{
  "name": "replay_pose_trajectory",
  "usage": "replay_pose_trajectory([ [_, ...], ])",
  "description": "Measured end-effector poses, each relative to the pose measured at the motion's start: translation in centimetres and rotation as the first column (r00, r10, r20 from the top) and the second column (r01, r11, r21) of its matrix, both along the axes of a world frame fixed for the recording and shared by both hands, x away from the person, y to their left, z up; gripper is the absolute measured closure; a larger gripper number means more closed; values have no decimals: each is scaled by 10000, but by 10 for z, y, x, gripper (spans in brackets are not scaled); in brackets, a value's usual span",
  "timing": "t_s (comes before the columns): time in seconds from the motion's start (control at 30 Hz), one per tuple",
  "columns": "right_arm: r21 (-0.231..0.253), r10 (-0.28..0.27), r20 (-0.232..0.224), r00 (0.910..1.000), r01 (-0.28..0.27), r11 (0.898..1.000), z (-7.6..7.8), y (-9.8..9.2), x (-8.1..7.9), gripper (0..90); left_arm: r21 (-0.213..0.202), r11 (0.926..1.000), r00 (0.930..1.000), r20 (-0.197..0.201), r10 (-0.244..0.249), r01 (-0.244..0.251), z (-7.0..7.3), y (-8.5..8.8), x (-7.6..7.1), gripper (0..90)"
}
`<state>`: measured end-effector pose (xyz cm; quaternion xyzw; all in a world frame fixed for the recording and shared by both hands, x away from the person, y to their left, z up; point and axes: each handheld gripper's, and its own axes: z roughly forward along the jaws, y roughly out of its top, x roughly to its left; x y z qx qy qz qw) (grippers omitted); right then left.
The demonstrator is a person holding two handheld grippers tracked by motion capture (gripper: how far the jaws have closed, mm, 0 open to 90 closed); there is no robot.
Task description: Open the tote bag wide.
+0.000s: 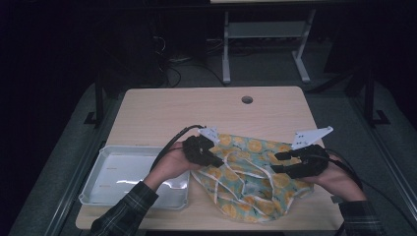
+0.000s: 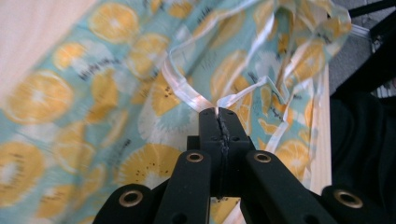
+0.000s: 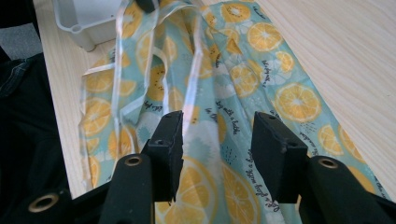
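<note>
Fruit-print cloth (image 1: 248, 177), pale blue-green with orange slices and a white ribbon edging, lies crumpled on the near right part of the tabletop (image 1: 162, 110), between the person's two hands. At the near edge, two plaid sleeves (image 1: 125, 209) come in from the bottom of the high view. The left gripper (image 1: 216, 161) sits at the cloth's left edge; in the left gripper view its fingers (image 2: 209, 122) are clenched tight on a thin white ribbon (image 2: 187, 93) that loops away over the print, pinched right at the tips. The right gripper (image 1: 277, 162) rests at the cloth's right side. In the right gripper view its fingers (image 3: 169, 140) stand apart with the cloth lying under and between them, pads clear of the fabric, so nothing is grasped there. Just left of the cloth, touching or nearly touching its edge, a shallow white tray (image 1: 105, 194) sits at the tabletop's near left corner. Farther off, bare wood stretches to a round cable hole (image 1: 247, 100) near the back edge. Beyond the tabletop, a grey metal frame (image 1: 265, 44) stands on the dark floor.
</note>
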<state>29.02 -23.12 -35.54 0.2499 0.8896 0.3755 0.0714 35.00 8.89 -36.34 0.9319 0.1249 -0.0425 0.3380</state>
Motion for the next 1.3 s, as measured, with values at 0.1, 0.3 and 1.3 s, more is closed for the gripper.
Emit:
replay_pose_trajectory([
  [0.1, 39, 4, 60, 10000, -4, 10000, 2, -1, -1, 525, -208, 9997, 9999, 67, 158, -156, 8, -2, 10, 898],
  [0.3, 204, 15, 189, 9998, -19, 9998, 9, -3, -1, 525, -432, 9970, 9978, 107, 647, -642, 10, -14, 36, 899],
  [1.3, -734, 1138, -870, 9897, -1203, 9900, -34, 29, -16, 494, -4, 9726, 9693, -820, 2318, -2326, -43, -19, 91, 900],
])
